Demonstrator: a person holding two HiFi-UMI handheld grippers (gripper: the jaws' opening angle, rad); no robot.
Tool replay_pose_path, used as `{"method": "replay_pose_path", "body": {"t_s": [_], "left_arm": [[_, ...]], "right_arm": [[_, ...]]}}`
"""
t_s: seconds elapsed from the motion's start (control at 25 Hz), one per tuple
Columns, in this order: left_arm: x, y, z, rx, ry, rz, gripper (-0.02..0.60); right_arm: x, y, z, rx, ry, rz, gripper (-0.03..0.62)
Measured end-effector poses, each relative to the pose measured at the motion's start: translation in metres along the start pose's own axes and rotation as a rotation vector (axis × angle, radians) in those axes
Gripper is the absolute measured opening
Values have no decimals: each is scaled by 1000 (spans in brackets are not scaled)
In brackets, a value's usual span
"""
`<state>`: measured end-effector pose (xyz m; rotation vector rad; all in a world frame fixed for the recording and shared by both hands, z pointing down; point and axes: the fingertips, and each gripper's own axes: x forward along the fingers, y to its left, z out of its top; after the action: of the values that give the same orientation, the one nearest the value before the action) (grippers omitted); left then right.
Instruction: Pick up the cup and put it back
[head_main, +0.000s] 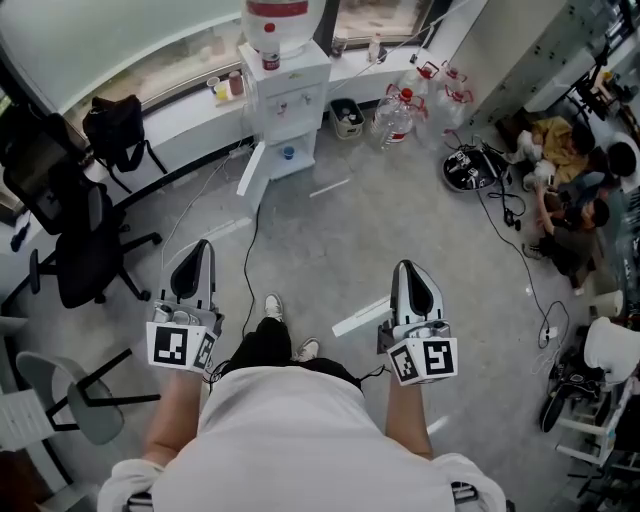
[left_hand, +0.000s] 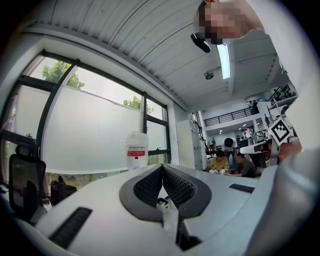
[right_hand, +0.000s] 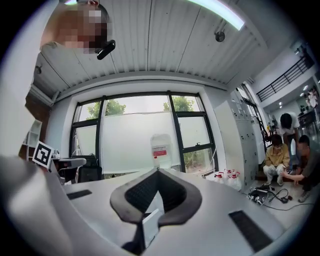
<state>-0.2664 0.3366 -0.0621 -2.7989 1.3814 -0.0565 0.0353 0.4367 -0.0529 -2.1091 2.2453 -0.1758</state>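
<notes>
Across the grey floor (head_main: 400, 230) toward the water dispenser (head_main: 285, 95), plenty to trip on: a black cable (head_main: 250, 235) trailing from the cabinet toward the feet, a loose white strip (head_main: 360, 317), the dispenser's door (head_main: 251, 170) swung open into the path. Easy to catch a shoe on any of them while watching the ledge. Left gripper (head_main: 198, 250) pinched closed on nothing, right gripper (head_main: 408, 270) likewise closed and empty, both held level. Must spread before reaching, or would likely shove the cup along or tip it. Could also knock its neighbour. On the white ledge (head_main: 180, 105) just left of the dispenser, well apart from both grippers: a pale cup (head_main: 214, 88) and a brownish cup (head_main: 236, 82), small, upright, side by side. Cannot tell which one is meant, nor whether either holds liquid
</notes>
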Motion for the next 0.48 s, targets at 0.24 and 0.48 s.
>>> {"method": "replay_pose_path", "body": {"t_s": [0.24, 0.48], "left_arm": [[65, 20, -26, -54, 25, -18, 25], [167, 90, -51, -89, 32, -22, 25]], "right_arm": [[67, -6, -8, -31, 51, 34, 20], [198, -15, -13, -45, 88, 55, 20]]}}
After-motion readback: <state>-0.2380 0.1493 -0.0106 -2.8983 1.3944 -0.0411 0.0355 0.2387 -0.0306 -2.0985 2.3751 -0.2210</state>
